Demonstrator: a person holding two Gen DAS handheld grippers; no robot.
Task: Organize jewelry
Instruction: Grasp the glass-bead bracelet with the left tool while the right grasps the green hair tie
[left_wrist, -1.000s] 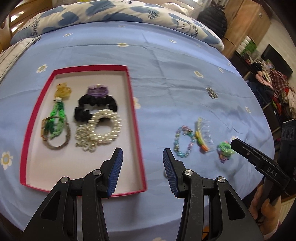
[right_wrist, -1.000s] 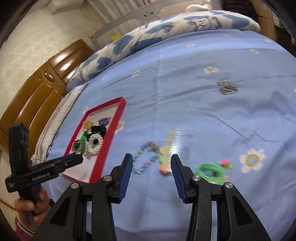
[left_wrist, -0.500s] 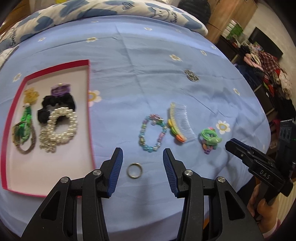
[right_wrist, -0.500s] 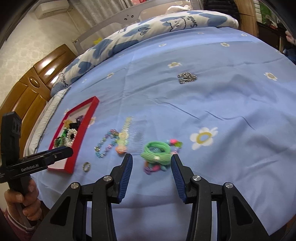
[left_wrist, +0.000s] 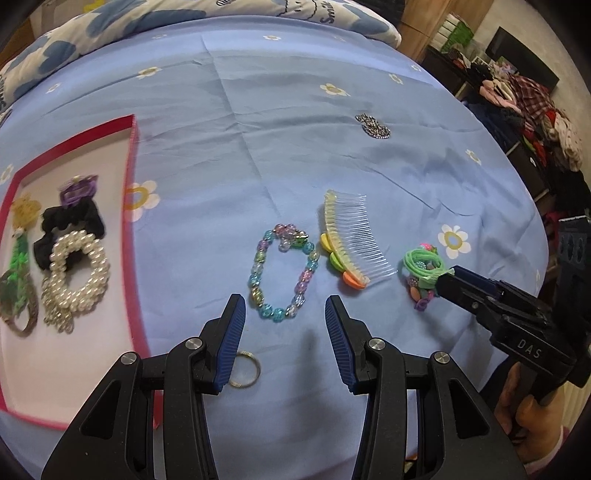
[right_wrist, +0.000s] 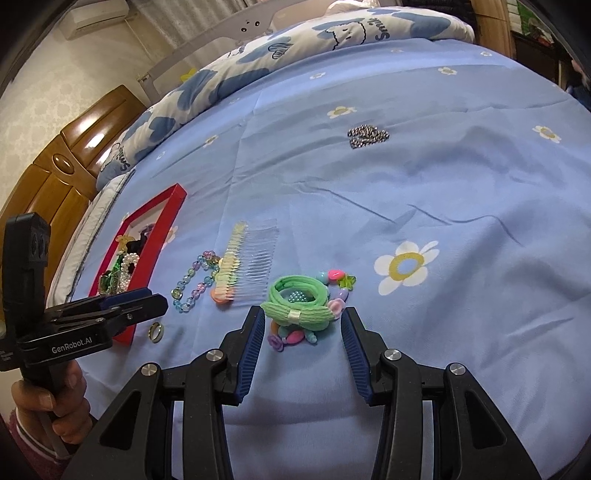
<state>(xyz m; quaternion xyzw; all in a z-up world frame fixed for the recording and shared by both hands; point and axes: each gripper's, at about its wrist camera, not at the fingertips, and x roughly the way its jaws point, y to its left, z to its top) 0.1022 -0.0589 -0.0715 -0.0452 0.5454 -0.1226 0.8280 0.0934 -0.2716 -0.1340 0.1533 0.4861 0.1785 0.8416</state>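
Observation:
A red-rimmed tray on the blue bedsheet holds a pearl scrunchie, a black scrunchie, a purple tie and green bands. Outside it lie a pastel bead bracelet, a clear comb, a green hair tie with colourful beads, a gold ring and a silver chain. My left gripper is open just before the bracelet. My right gripper is open, its fingers on either side of the green hair tie.
A blue-and-white duvet lies along the far edge of the bed. A wooden headboard stands at the left. Piled clothes and dark furniture sit beyond the bed's right edge.
Both grippers moved to the right and forward. The left now faces the bead bracelet instead of the tray and ring. The right has closed in on the green hair tie. Both stay open.

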